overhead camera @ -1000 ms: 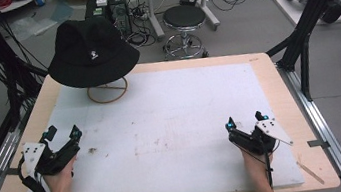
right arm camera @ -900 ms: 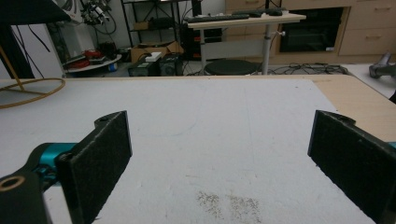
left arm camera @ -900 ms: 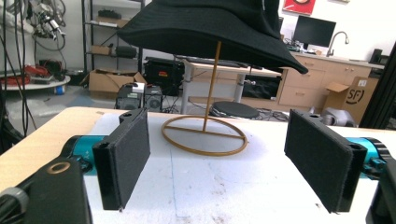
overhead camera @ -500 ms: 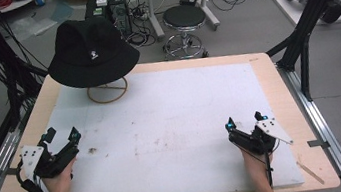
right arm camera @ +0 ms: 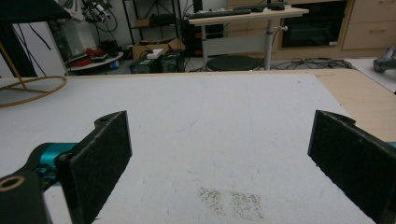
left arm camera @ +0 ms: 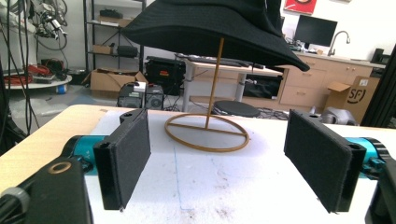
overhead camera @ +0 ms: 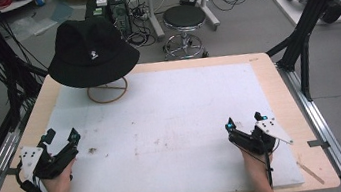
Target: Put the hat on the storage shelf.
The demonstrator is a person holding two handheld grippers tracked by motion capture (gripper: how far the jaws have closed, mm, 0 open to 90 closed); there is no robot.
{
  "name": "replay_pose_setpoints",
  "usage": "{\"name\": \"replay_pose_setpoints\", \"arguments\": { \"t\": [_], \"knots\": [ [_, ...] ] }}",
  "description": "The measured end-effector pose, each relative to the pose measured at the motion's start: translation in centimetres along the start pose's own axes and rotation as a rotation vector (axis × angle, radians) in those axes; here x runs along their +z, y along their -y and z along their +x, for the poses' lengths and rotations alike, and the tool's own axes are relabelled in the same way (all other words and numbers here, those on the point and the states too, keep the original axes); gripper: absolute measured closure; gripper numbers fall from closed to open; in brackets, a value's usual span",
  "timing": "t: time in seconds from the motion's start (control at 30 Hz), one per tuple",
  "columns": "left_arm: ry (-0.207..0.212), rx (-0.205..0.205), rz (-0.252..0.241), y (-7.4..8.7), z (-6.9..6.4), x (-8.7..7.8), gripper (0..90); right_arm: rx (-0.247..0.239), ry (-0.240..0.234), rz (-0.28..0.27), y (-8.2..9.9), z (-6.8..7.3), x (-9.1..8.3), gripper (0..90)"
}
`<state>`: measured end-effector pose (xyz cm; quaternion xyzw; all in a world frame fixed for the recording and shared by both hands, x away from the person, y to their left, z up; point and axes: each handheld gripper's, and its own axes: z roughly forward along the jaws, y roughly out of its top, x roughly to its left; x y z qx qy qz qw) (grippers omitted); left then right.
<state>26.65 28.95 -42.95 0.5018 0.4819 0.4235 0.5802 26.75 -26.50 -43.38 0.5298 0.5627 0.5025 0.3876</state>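
A black bucket hat (overhead camera: 89,52) rests on a thin brass-coloured stand with a ring base (overhead camera: 107,91) at the table's far left. In the left gripper view the hat (left arm camera: 219,23) hangs over the ring base (left arm camera: 208,133) straight ahead. My left gripper (overhead camera: 61,137) lies near the front left of the white mat, open and holding nothing, its pads (left arm camera: 127,151) wide apart. At the front right my right gripper (overhead camera: 243,120) is also open and holds nothing, its pads (right arm camera: 100,154) spread over bare mat.
A white mat (overhead camera: 163,127) covers most of the wooden table (overhead camera: 288,104). Black frame posts (overhead camera: 301,32) stand at the table's sides. Behind the table are a stool (overhead camera: 184,21), cables and computer cases on the floor.
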Motion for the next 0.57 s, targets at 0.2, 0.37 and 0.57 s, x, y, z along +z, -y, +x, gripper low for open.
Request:
{"name": "replay_pose_setpoints", "arguments": {
  "t": [0.2,0.37,0.57],
  "knots": [
    [0.004,-0.003,0.010,0.22,0.07,-0.07,22.8,0.008,-0.005,0.006,0.03,0.07,-0.01,5.3],
    [0.002,-0.005,0.011,0.32,0.22,-0.18,22.9,0.007,-0.007,0.008,0.03,0.01,0.07,5.2],
    [-0.002,-0.004,0.011,0.33,0.36,-0.32,22.9,0.007,-0.010,0.009,0.04,-0.05,0.16,5.3]
  ]
}}
